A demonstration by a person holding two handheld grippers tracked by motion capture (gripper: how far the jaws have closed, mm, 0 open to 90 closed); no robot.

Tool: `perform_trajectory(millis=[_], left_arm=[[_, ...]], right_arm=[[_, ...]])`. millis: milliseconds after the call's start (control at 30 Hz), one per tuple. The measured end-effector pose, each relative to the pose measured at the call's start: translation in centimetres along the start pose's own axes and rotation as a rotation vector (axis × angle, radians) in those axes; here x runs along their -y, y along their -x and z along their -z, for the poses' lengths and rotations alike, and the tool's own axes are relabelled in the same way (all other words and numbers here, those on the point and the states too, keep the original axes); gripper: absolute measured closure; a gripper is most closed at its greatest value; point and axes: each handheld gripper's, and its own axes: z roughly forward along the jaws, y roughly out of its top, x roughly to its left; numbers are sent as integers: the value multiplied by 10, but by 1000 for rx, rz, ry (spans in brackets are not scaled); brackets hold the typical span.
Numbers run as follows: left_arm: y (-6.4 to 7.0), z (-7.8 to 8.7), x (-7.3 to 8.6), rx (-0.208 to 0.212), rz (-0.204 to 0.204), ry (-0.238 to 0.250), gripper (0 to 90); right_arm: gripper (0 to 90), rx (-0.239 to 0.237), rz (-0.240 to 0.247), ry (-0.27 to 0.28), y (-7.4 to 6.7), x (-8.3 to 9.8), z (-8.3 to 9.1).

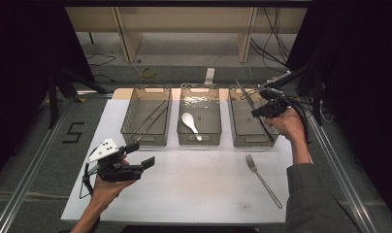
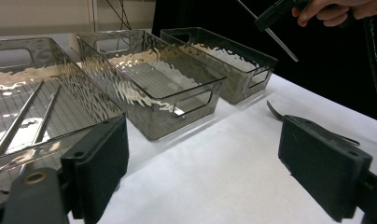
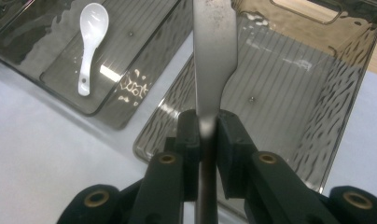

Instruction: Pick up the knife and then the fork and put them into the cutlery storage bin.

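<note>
Three clear smoky bins stand in a row at the back of the white table. The left bin (image 1: 144, 140) holds metal chopsticks (image 1: 150, 119). A white spoon (image 1: 189, 121) lies in the middle bin (image 1: 199, 141). My right gripper (image 1: 263, 110) hovers over the right bin (image 1: 252, 141), shut on a table knife (image 1: 246, 94). Its blade (image 3: 213, 56) points away over the bin floor (image 3: 289, 79), with the handle pinched between the jaws (image 3: 207, 123). A fork (image 1: 262, 177) lies on the table at the right. At the near left, my left gripper (image 1: 140, 155) stands open and empty.
In the left gripper view, wide-apart pads (image 2: 100, 158) frame the bins, the fork (image 2: 275, 112) and the raised knife (image 2: 275, 37). The spoon (image 3: 91, 28) shows at the upper left of the right gripper view. Metal rails run along both table sides. Shelving and cables lie beyond the table.
</note>
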Motion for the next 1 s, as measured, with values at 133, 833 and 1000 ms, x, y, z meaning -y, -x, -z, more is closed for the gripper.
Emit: perform_trajectory(millis=[133,833,1000], left_arm=[[0,0,0,2,1,0,154],[0,0,0,4,2,-1,154],[0,0,0,5,4,0,155]], right_arm=[[809,4,-22,10,3,-4,-3],[809,85,-70,16,20,-22,-29],[809,102,-77,25,23,-24,-33]])
